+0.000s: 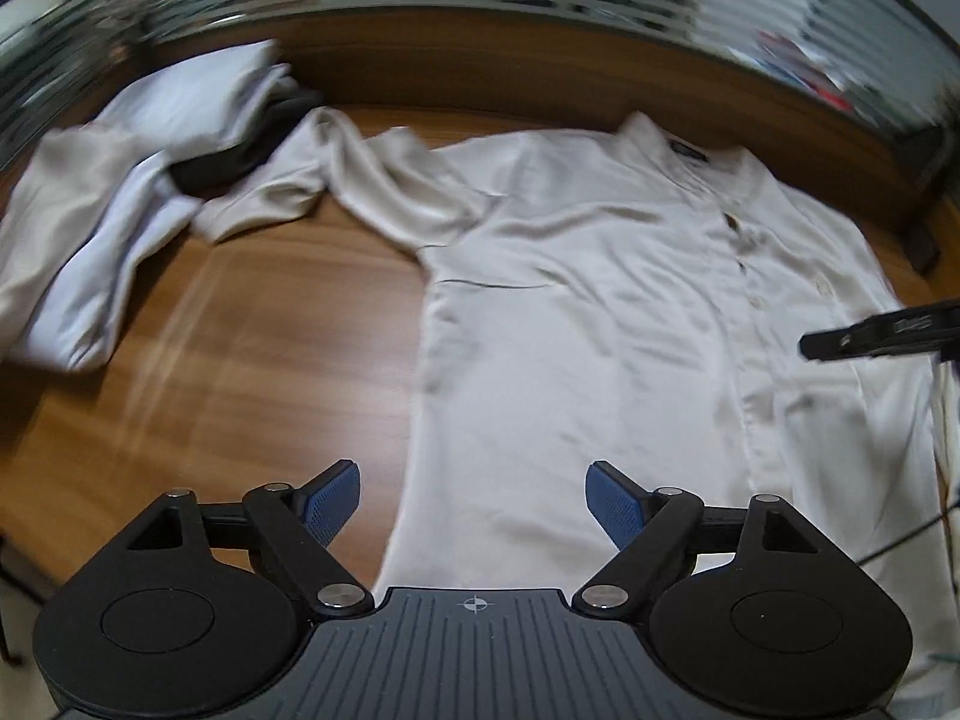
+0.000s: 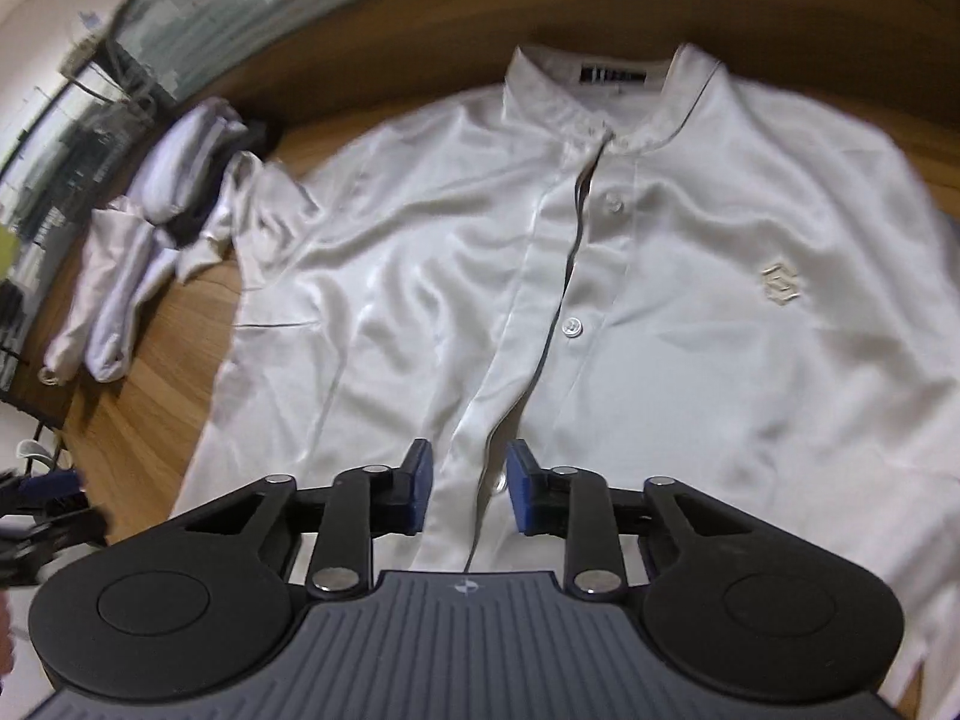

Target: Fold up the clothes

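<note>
Two fisheye views, starting at the left wrist: left gripper (image 1: 474, 501) hovering low over the near edge of a cream button-front shirt (image 1: 600, 312), jaws spread wide, blue pads (image 1: 333, 501) apart with nothing between them. Shirt laid flat and face up on a wooden counter (image 1: 240, 348), collar (image 1: 678, 144) toward the far edge, row of buttons running down the placket. One sleeve (image 1: 336, 180) trailing off to the left, rumpled and partly bunched. Beyond the sleeve, at the far left, a loose heap of pale clothes (image 1: 120, 180) with something dark tucked underneath. Black tip of the right gripper (image 1: 876, 330) poking in from the right edge, above the shirt's far side; jaw state not readable from here. Background blurred, striped blinds behind the counter. Next, the right wrist: right gripper (image 2: 468, 492) poised directly above the shirt's placket (image 2: 558, 276) near the hem, jaws parted a modest way, blue pads (image 2: 420, 480) either side of the placket line, not visibly pinching any cloth. Shirt (image 2: 690, 360) filling most of the view, dark label inside the collar (image 2: 612, 75), two pale buttons visible, small embroidered emblem (image 2: 780, 285) on the chest to the right. Same heap of pale clothes (image 2: 120, 276) lying at far left on the counter (image 2: 150, 420), just beside the crumpled sleeve (image 2: 258, 210).
</note>
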`<state>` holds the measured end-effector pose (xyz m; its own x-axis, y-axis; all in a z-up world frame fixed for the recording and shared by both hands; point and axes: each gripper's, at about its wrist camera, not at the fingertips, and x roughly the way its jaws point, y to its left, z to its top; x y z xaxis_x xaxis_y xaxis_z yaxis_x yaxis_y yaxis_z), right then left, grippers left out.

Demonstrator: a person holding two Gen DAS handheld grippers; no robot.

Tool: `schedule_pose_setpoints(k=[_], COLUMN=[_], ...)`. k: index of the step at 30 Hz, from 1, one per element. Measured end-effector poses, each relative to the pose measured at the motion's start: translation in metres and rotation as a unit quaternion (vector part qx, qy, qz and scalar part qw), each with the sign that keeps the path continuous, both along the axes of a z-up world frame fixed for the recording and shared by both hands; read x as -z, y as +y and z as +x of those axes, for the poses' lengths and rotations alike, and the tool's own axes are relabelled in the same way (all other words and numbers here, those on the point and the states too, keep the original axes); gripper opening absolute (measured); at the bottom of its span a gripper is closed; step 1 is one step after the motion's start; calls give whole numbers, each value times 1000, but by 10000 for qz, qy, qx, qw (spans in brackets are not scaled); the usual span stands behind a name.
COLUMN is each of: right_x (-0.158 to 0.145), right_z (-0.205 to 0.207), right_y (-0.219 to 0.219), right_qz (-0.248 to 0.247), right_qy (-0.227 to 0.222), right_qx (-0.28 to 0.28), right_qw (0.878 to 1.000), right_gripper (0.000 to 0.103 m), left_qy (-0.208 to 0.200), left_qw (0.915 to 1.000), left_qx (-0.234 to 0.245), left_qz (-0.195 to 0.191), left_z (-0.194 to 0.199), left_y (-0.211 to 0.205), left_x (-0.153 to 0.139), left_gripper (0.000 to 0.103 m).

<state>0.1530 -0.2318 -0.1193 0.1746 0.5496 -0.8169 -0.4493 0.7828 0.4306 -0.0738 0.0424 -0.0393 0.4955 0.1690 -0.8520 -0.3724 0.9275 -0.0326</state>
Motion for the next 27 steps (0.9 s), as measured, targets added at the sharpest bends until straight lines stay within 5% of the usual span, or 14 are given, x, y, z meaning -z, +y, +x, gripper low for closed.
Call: schedule_pose_setpoints(k=[5, 7, 11, 14, 15, 16, 18, 21, 27], right_x=[27, 32, 24, 17, 13, 5, -10, -32, -63], right_z=[15, 16, 11, 5, 2, -2, -10, -25, -73], right_y=[17, 22, 22, 21, 20, 19, 16, 9, -6], right_qz=[-169, -303, -447, -539, -569, -590, -624, -572, -419], right_qy=[285, 274, 3, -67, -141, -277, -514, -634, -681], right_qx=[41, 82, 236, 255, 266, 282, 321, 430, 937], right_qw=[9994, 9991, 9987, 9982, 9979, 9975, 9962, 9954, 9924], right_gripper=[18, 1, 1, 18, 36, 42, 45, 67, 78], left_qy=[76, 110, 182, 203, 203, 198, 185, 177, 211], left_qw=[9985, 9976, 9956, 9947, 9946, 9947, 9949, 9960, 9977], left_qx=[-542, -684, -904, -980, -980, -967, -928, -762, -33], left_qz=[21, 53, 163, 242, 263, 292, 356, 437, 637], left_z=[-21, -27, -36, -36, -34, -30, -22, -7, 33], left_y=[24, 35, 57, 76, 83, 91, 106, 130, 167], left_x=[-2, -3, -3, -3, -2, -2, -1, 3, 22], left_gripper=[85, 85, 85, 87, 87, 87, 88, 89, 91])
